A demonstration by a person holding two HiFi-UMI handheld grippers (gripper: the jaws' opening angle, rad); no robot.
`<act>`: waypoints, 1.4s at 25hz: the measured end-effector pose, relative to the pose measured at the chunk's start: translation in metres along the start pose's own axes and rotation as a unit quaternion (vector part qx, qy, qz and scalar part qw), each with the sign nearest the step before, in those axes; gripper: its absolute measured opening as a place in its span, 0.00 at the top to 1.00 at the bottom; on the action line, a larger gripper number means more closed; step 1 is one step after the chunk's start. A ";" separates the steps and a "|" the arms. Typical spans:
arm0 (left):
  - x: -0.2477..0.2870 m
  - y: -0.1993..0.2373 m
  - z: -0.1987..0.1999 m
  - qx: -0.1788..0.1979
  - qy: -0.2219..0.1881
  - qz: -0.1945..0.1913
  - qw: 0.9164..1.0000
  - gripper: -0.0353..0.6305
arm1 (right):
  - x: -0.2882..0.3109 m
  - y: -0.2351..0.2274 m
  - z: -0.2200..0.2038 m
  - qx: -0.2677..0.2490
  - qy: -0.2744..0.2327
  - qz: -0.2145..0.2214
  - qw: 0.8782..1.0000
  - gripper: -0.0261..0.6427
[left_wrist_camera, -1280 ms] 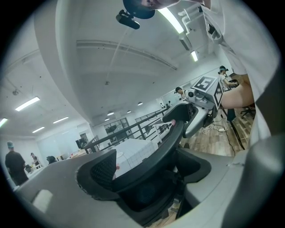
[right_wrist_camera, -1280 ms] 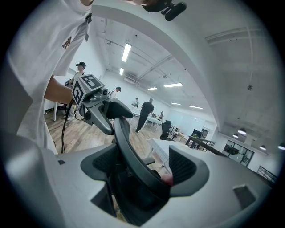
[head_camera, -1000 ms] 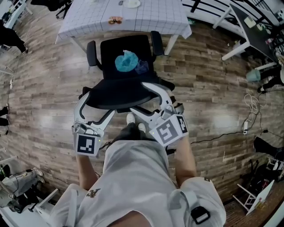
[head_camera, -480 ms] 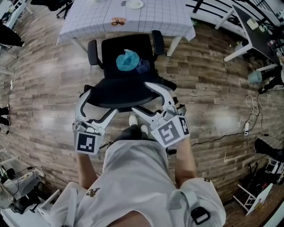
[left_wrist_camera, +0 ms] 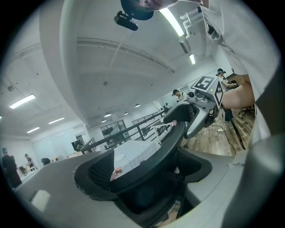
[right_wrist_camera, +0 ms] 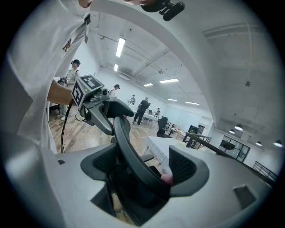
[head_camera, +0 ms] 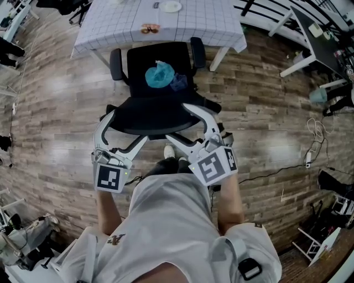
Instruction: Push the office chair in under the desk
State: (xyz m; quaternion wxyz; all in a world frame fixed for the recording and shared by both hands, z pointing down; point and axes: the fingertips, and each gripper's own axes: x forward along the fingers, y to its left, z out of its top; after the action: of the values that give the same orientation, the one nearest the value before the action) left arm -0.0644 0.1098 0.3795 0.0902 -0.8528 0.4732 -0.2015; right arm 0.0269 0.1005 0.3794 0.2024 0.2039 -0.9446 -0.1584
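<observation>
A black office chair stands in front of the desk (head_camera: 188, 25), which has a white checked cloth; the front of its seat (head_camera: 157, 55) sits at the desk's edge. A blue cloth (head_camera: 159, 76) lies on the seat. My left gripper (head_camera: 126, 130) straddles the left part of the backrest's top rim (head_camera: 152, 119), and my right gripper (head_camera: 178, 122) straddles the right part. Both are open. In the left gripper view the rim (left_wrist_camera: 153, 153) runs between the left gripper's (left_wrist_camera: 147, 168) jaws. The right gripper view shows the rim (right_wrist_camera: 133, 156) inside the right gripper's (right_wrist_camera: 142, 168) jaws.
A plate (head_camera: 172, 6) and a small item (head_camera: 147, 28) lie on the desk. A white-legged dark desk (head_camera: 312, 41) stands at the right. Cables (head_camera: 312, 130) trail on the wood floor at right. Clutter (head_camera: 25, 240) sits at lower left. The person's feet (head_camera: 174, 155) are behind the chair.
The chair has slid a little toward the desk, with both grippers staying on the backrest rim. The person's feet have stepped forward slightly.
</observation>
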 end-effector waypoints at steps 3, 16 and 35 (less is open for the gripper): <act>0.003 0.008 -0.002 0.000 -0.005 -0.002 1.000 0.29 | 0.007 -0.003 0.001 0.001 0.001 -0.005 1.000 0.41; 0.011 0.024 -0.004 -0.003 -0.014 -0.005 1.000 0.28 | 0.023 -0.014 0.003 0.006 0.014 -0.010 1.000 0.40; 0.031 0.063 -0.016 0.002 -0.013 -0.004 1.000 0.27 | 0.066 -0.034 0.000 0.005 0.054 -0.014 0.998 0.39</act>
State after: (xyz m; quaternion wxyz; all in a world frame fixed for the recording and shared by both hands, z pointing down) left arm -0.1051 0.0504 0.3803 0.0976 -0.8572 0.4678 -0.1919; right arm -0.0175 0.0414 0.3871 0.2504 0.2266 -0.9299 -0.1455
